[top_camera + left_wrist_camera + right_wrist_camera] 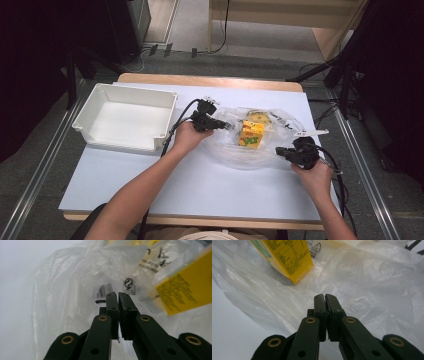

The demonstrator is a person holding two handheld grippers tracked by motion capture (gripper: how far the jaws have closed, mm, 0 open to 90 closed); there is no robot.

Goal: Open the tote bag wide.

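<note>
A clear plastic bag (250,150) lies in the middle of the white table top (200,185). Inside it stands a yellow carton (251,134), also seen as the carton (185,290) and the carton (287,257). My left gripper (226,125) is at the bag's left edge; in its own view the left gripper (117,293) is shut with thin bag (75,290) film pinched at the tips. My right gripper (279,150) is at the bag's right front edge. There the right gripper (325,296) is shut on the bag (374,290), whose creases run toward the tips.
An open white plastic bin (100,97) stands at the table's back left, with nothing in it. Another yellow printed item (257,116) lies in the bag behind the carton. Cables trail from both grippers. Bare table lies in front of the bag.
</note>
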